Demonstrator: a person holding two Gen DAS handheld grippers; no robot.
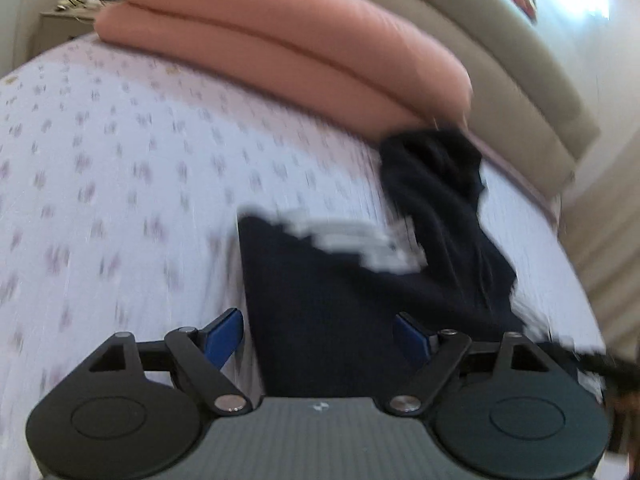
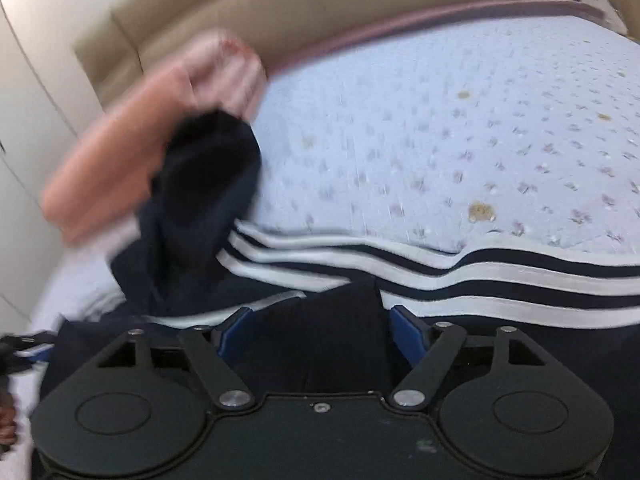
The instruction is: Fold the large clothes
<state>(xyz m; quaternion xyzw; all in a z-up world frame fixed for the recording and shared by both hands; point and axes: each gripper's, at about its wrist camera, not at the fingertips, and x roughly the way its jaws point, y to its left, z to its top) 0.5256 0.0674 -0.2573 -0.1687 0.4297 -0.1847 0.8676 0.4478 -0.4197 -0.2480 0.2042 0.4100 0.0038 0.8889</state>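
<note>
A dark navy garment (image 1: 340, 308) with white stripes lies on the bed, its hood (image 1: 432, 168) bunched up toward the headboard. My left gripper (image 1: 318, 338) is open, with blue fingertips (image 1: 224, 336) wide apart and navy cloth between them. In the right wrist view the same garment (image 2: 312, 344) lies below the white stripes (image 2: 440, 280). My right gripper (image 2: 320, 332) is open over the navy cloth, and the hood (image 2: 208, 168) lies to the upper left. Both views are motion-blurred.
The bed has a pale floral sheet (image 1: 120, 184) (image 2: 480, 140). A folded salmon-pink blanket (image 1: 280, 40) (image 2: 128, 148) lies at the head of the bed against a beige padded headboard (image 2: 280, 12). A nightstand (image 1: 64, 24) stands at far left.
</note>
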